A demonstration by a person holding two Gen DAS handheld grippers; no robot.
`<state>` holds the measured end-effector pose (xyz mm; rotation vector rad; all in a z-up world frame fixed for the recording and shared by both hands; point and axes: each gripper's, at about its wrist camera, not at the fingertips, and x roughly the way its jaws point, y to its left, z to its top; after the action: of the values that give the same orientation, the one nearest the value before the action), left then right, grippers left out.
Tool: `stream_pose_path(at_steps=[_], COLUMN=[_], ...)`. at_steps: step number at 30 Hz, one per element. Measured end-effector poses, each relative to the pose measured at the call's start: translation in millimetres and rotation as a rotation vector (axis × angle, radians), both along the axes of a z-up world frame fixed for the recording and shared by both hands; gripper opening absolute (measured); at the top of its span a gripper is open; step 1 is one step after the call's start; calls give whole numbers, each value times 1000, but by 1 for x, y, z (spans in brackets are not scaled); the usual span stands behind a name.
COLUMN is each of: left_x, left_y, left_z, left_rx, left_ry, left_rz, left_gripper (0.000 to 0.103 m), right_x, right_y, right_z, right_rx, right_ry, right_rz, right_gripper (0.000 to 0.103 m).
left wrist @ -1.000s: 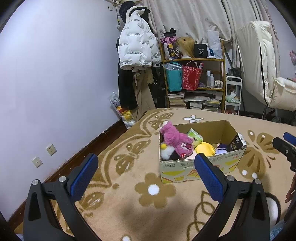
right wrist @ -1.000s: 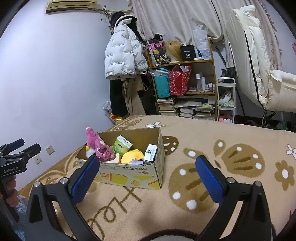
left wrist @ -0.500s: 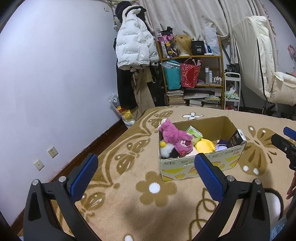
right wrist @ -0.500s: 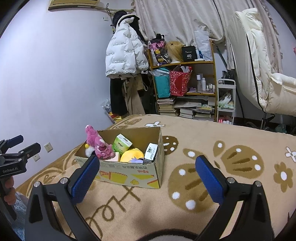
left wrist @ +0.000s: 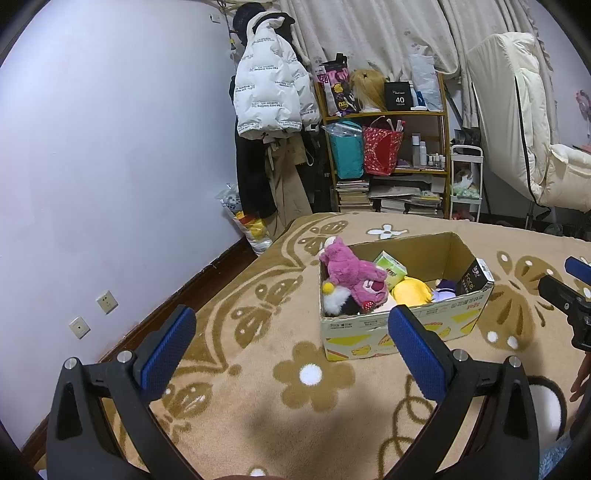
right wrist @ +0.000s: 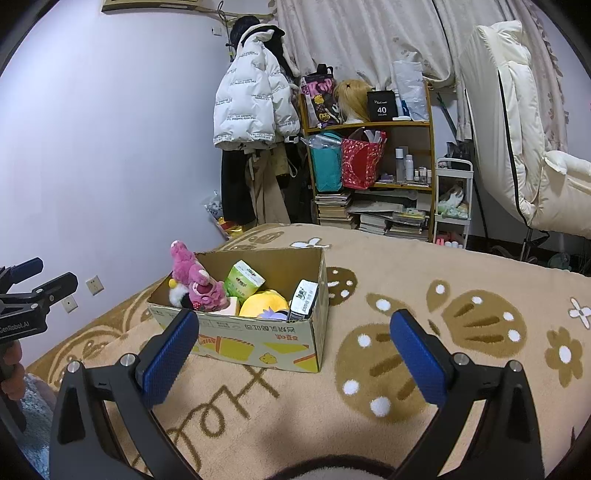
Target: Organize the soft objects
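Only right wrist view shows air conditioner (right wrist: 142, 4).

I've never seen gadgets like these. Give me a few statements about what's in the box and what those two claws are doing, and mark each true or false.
1. The cardboard box stands on a patterned rug. True.
2. The pink plush toy lies on the rug beside the box. False: it sits in the box, poking above the rim.
3. The left gripper is open and holds nothing. True.
4. The right gripper grips the yellow plush. False: it is open and empty; the plush lies in the box.
5. A white puffer jacket hangs beside the shelf. True.
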<state>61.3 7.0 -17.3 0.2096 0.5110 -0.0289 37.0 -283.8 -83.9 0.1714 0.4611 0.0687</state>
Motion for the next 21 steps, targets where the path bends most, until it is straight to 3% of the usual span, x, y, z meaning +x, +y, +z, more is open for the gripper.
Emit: stream_pose_path(at_steps=[21], left_x=[-1], left_y=[-1], left_z=[-2], left_rx=[-5], left_ry=[9], left_rz=[-1], left_gripper=[103], right_x=[1], right_y=[1], right_z=[-1], right_rx=[-7], right_ry=[2], right_rz=[1], right_gripper=[103])
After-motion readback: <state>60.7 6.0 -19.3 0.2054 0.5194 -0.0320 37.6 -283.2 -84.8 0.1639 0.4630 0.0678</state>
